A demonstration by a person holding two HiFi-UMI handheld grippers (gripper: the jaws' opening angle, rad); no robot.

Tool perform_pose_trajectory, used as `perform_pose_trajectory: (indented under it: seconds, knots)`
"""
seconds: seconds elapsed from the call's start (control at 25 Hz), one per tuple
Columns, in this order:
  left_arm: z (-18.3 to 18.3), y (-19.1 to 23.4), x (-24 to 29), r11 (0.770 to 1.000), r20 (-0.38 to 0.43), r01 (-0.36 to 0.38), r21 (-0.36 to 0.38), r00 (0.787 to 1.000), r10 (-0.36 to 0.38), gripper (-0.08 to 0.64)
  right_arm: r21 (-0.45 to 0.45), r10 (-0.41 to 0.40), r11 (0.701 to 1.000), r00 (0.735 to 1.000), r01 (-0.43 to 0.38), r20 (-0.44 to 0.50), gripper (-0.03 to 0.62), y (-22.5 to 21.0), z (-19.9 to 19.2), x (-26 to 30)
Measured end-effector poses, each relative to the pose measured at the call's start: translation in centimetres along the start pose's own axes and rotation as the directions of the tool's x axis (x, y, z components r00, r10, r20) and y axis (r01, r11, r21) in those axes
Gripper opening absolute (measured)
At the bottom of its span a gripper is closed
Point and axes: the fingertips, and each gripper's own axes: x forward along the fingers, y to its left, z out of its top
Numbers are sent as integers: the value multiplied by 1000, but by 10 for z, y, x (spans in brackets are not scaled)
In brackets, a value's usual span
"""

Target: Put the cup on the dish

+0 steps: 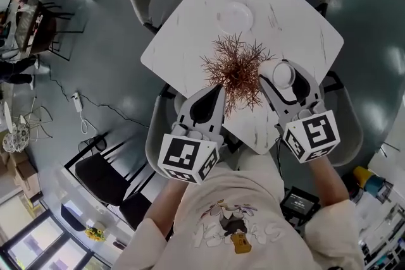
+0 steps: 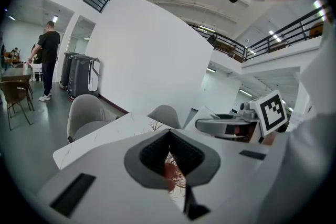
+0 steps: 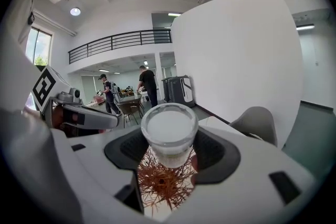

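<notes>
Head view: your right gripper [image 1: 280, 67] clamps the small white cup [image 1: 283, 76], white round dish [image 1: 234, 16] ahead-left beyond the spiky brown plant [image 1: 237, 69]; left gripper view: your left gripper [image 2: 169, 136] closed, empty; right gripper view: those spikes beneath could snag and tip the cup.

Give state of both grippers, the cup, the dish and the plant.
left gripper: shut, nothing between its jaws.
right gripper: shut on the cup.
cup: upright, held above the table, not yet on the dish.
dish: empty, flat on the table's far side.
dried plant: standing mid-table, between the grippers and the dish.
</notes>
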Motion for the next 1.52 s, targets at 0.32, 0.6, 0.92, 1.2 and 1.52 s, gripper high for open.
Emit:
perform_pose_trajectory:
  seconds: [0.32,0.6,0.92,1.2,1.52]
  knots:
    - [12,8,18,1000,13,-30,9,999,29,3,-17,29,999,1000,-29,1,265,-19,11,23]
    - [18,18,39,999,16,-46,3,999,46,3,-28,30,999,999,-30,-12,265,-36,9,48]
    - [22,34,59,998,11,-57,-8,998,57,3,-27,27,999,1000,-27,-16,265,-53,7,73]
    - [24,48,76,998,-2,-66,-9,998,66,3,-9,25,1000,999,-25,-27,265,-69,2,97]
    - [23,65,94,997,-9,-78,-6,997,78,3,17,6,1000,999,-5,-39,265,-84,-9,124]
